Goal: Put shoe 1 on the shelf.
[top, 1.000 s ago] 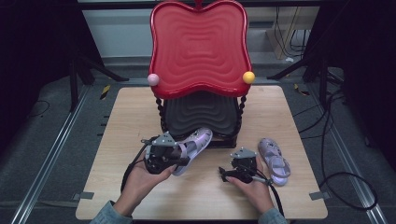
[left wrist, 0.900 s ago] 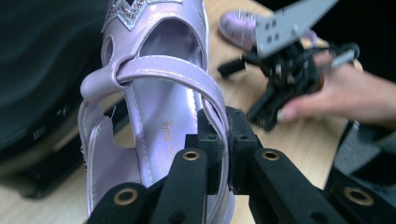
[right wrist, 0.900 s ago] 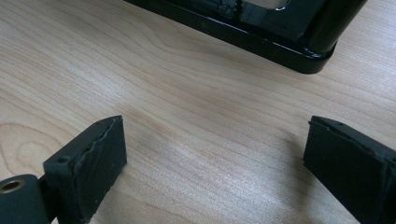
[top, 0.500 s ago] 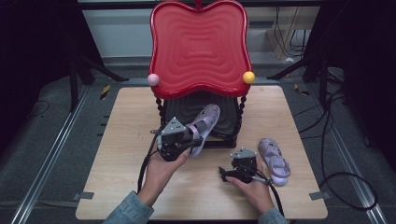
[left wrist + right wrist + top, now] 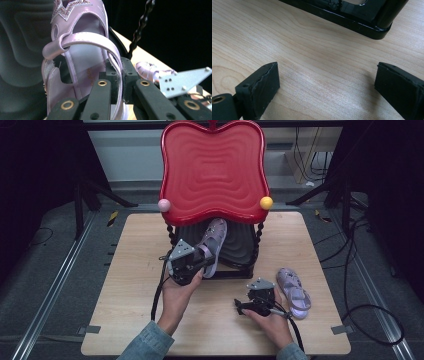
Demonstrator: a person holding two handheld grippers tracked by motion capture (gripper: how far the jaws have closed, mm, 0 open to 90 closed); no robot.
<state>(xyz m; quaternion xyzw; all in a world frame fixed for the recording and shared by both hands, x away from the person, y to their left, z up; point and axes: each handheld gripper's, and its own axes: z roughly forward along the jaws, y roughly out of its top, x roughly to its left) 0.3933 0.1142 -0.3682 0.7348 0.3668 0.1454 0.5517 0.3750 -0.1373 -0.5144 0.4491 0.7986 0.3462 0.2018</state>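
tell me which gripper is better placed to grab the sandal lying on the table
Right. The right gripper rests open and empty on the wooden table, close beside the lilac sandal on the table. The left gripper is shut on the other sandal, holding it at the stand's black lower shelf.

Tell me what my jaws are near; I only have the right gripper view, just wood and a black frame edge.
Observer: In the high view, your right hand-held gripper sits open on the wooden table, left of a lilac sandal lying flat on the wood.
Operator: Report the other sandal.
Observer: The left hand-held gripper is shut on the second sandal, pinching its side edge by the ankle strap, as the left gripper view shows.
Operator: Say where it is headed.
Observer: It is held toe-first over the dark lower shelf of the rack, beneath the red top tray. I cannot tell whether it touches the shelf.
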